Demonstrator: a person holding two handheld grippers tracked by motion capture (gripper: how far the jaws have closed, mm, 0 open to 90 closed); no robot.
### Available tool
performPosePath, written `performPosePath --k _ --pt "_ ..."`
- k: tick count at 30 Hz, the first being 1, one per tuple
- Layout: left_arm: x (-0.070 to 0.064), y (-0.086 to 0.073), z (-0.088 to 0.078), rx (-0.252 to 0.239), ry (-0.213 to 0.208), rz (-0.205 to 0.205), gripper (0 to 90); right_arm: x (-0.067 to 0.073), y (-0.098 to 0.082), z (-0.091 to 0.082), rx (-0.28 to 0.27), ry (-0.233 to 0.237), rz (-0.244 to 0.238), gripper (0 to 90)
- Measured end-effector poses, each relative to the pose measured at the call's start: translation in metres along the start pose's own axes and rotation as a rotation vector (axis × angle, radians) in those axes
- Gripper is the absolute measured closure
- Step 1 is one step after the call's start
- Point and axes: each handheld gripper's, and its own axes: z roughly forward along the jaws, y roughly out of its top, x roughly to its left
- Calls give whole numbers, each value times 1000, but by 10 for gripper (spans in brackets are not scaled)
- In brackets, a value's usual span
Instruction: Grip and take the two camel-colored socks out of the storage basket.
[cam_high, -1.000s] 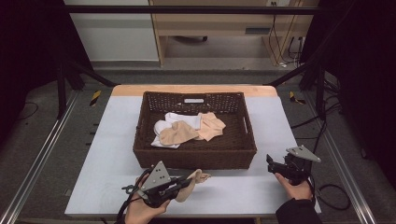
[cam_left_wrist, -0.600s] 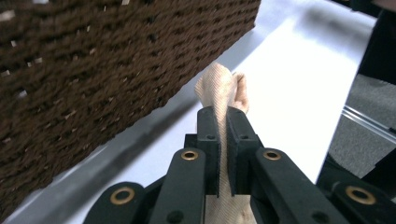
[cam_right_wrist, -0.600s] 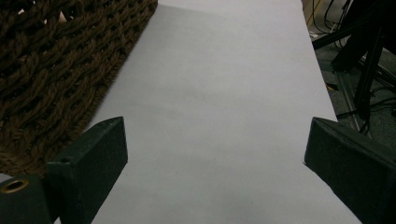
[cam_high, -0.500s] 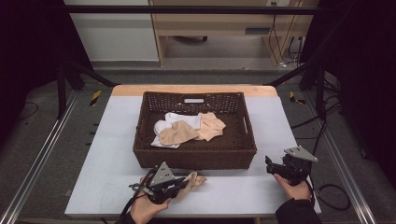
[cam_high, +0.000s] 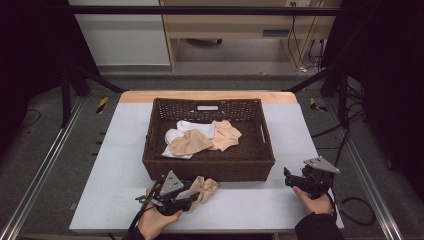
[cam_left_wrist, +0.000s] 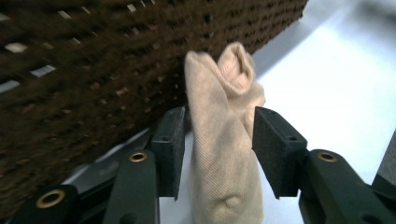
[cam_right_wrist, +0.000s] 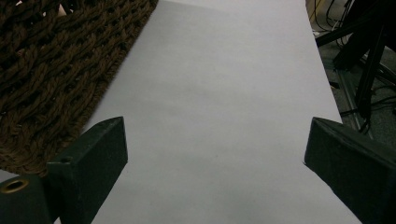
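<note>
Each hand-held gripper is built of black parts: the left hand-held gripper (cam_high: 192, 199) and the right hand-held gripper (cam_high: 286, 177) are each topped by a grey three-cornered plate. Flat black rectangular pads (cam_left_wrist: 170, 144) are carried on dark arms fastened with brass-coloured rivets. A black cable is trailed from each. A dark sleeve (cam_high: 317, 229) is worn on the right forearm

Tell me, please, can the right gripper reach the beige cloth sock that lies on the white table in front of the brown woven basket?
Probably yes. The right gripper is open, and bare white table lies between it and the beige sock. The left gripper sits around the sock.
</note>
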Motion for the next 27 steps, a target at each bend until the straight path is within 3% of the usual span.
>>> performPosePath --k 9,18,27 --pt "2 18 -28 -109 12 -1 524 -1 0 0 0 1 3 62" --pt "14 34 -45 -175 64 -16 518 -1 0 -1 -3 1 14 60" --pt "32 70 -56 -239 121 -16 510 -3 1 -1 -12 0 24 57"
